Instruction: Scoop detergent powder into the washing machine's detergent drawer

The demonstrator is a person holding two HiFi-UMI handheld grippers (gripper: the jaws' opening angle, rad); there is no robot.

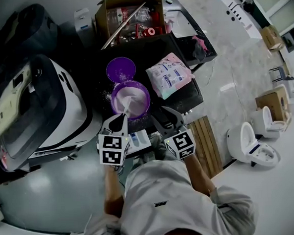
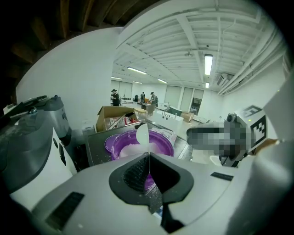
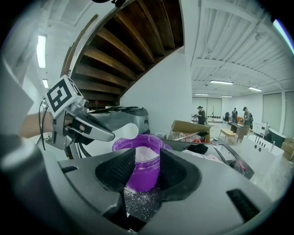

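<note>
A purple tub (image 1: 131, 99) of white detergent powder stands on a dark table (image 1: 185, 95), with its purple lid (image 1: 120, 69) lying behind it. My left gripper (image 1: 121, 119) is shut on the thin handle of a white spoon (image 1: 127, 106) whose bowl hangs over the powder. In the left gripper view the spoon (image 2: 142, 133) stands up from the shut gripper (image 2: 148, 158) over the tub (image 2: 158, 143). My right gripper (image 1: 166, 116) is open at the tub's near right side. The right gripper view shows the tub (image 3: 146, 166) just beyond the open gripper (image 3: 147, 169).
A white and grey washing machine (image 1: 37, 106) stands to the left. A pink detergent bag (image 1: 169, 76) lies right of the tub. A cardboard box (image 1: 131, 18) of items sits behind. Spilt powder dusts the table (image 3: 140, 202) by the tub.
</note>
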